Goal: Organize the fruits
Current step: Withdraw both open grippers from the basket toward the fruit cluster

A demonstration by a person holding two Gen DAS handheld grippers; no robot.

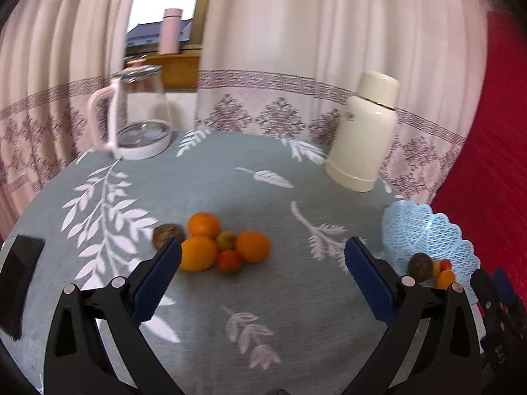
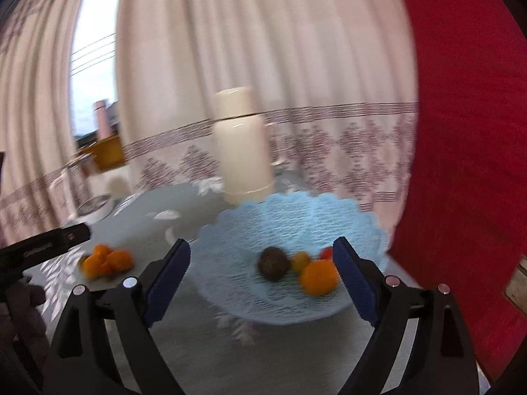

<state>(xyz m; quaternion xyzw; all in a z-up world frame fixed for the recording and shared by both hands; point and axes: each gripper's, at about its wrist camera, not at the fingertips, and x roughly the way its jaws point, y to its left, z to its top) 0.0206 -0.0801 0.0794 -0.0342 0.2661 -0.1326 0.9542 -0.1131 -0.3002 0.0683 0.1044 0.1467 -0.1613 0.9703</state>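
**Fruit split between pile and basket**

Both grippers hang released with nothing between their ribbed blue pads. The left gripper (image 1: 263, 260) faces a loose pile (image 1: 214, 245) on the surface (image 1: 230, 296), whose grey-green cloth bears white leaf prints: three round, smooth oranges, a rough brown ball, and two small reddish fruits. The right gripper (image 2: 262, 263) faces the basket (image 2: 286, 227), a pale blue plastic lattice bowl with a scalloped rim, holding one orange (image 2: 318, 278), a brown ball (image 2: 273, 263), a small yellow fruit and a red one. A glossy cream flask (image 1: 362, 131) stands behind the basket; a clear glass jug (image 1: 138, 115) with a pink handle stands far left.
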